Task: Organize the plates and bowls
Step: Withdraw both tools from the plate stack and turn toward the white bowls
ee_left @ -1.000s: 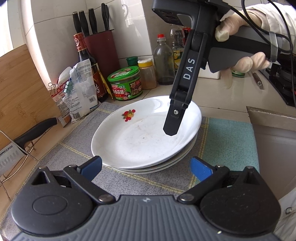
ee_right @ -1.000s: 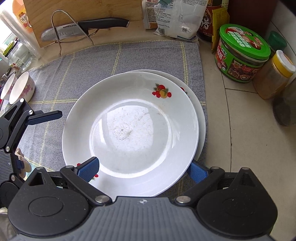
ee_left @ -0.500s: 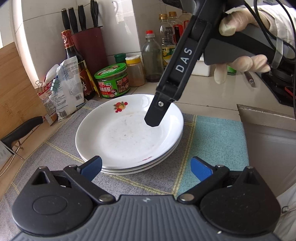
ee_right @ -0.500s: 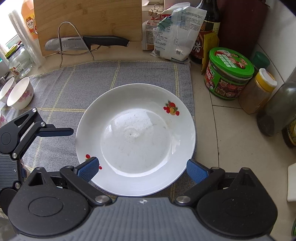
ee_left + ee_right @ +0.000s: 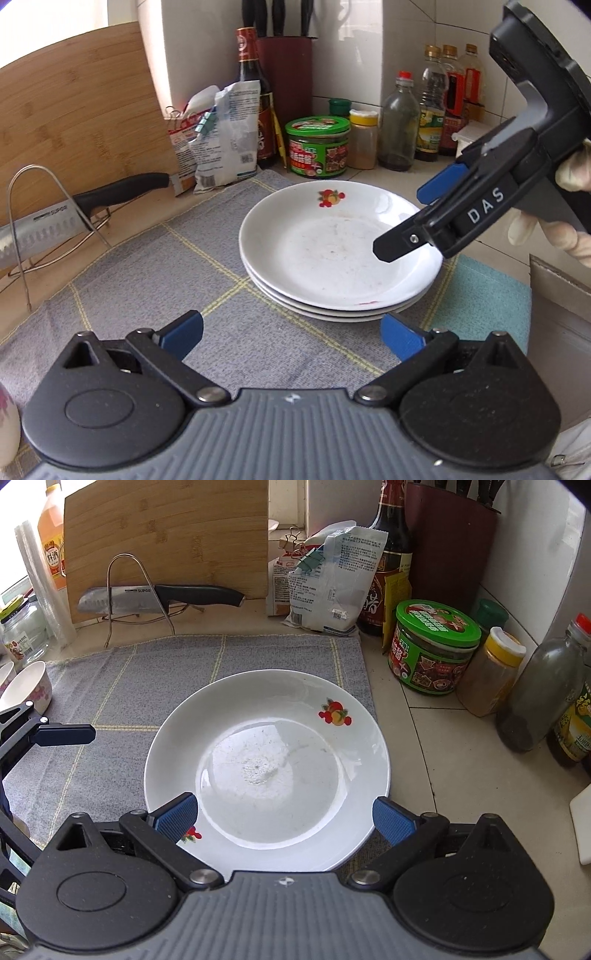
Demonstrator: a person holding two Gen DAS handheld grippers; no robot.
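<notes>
Three white plates (image 5: 340,254) with a fruit print lie stacked on a grey checked cloth (image 5: 155,288). In the right wrist view only the top plate (image 5: 266,760) shows. My left gripper (image 5: 291,334) is open and empty, low over the cloth just short of the stack's near rim. My right gripper (image 5: 284,816) is open too, its blue pads straddling the near rim from above. Seen from the left wrist, the right gripper (image 5: 410,218) hangs over the stack's right side in a gloved hand (image 5: 569,236). Small white flowered bowls (image 5: 33,686) stand at the cloth's left end, beside a finger (image 5: 62,734) of my left gripper.
A knife (image 5: 162,596) rests on a wire rack in front of a wooden board (image 5: 166,531). Clipped packets (image 5: 328,587), a green-lidded jar (image 5: 432,653), sauce bottles (image 5: 432,122) and a knife block (image 5: 450,542) line the tiled wall. A teal cloth (image 5: 484,302) and a steel sink edge (image 5: 561,288) lie right.
The top plate, offset a second ago, now lies squarely on the stack. Both grippers have drawn back from the plates; the right one has swung from above the centre to the right side.
</notes>
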